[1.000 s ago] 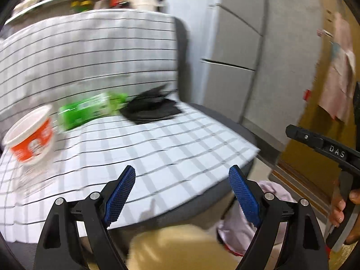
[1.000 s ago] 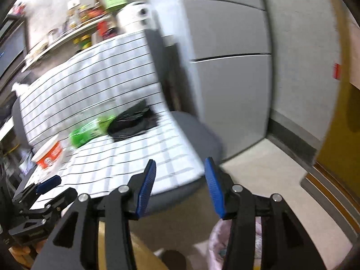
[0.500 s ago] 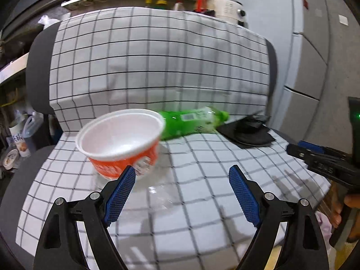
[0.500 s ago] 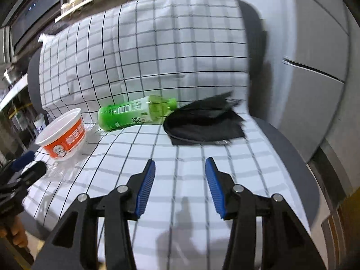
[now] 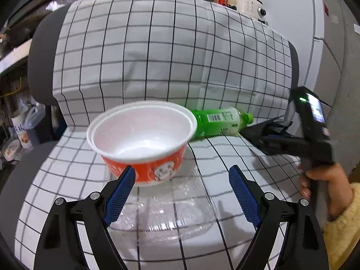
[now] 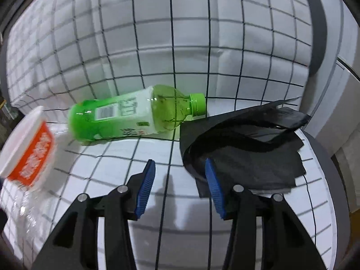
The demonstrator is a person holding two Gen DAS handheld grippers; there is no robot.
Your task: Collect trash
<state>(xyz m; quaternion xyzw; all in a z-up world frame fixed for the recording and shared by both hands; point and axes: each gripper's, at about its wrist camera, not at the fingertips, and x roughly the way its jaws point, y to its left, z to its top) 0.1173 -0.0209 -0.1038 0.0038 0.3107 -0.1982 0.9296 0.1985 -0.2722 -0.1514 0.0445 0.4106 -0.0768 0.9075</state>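
On a chair seat covered with checked cloth (image 5: 225, 157) stands a white and orange foam bowl (image 5: 141, 139) on a clear plastic lid (image 5: 171, 209). Behind it lies a green bottle (image 5: 220, 121) on its side. My left gripper (image 5: 182, 180) is open, just in front of the bowl and over the lid. In the right wrist view the green bottle (image 6: 135, 114) lies left of a crumpled black bag (image 6: 247, 148). My right gripper (image 6: 180, 171) is open with nothing between its fingers, its right pad at the bag's left edge. The bowl (image 6: 27, 150) is at far left.
The chair's checked backrest (image 5: 168, 45) rises behind the trash. A shelf with bottles and an appliance (image 5: 249, 4) runs behind it. Grey cabinet doors (image 5: 326, 56) stand to the right, clutter and bags (image 5: 20, 126) to the left. A hand in a yellow sleeve (image 5: 330, 184) holds the right gripper.
Both grippers swung from the floor and chair edge toward the seat. The left one closed in on the bowl, the right one on the bottle and black bag. Neither opening changed.
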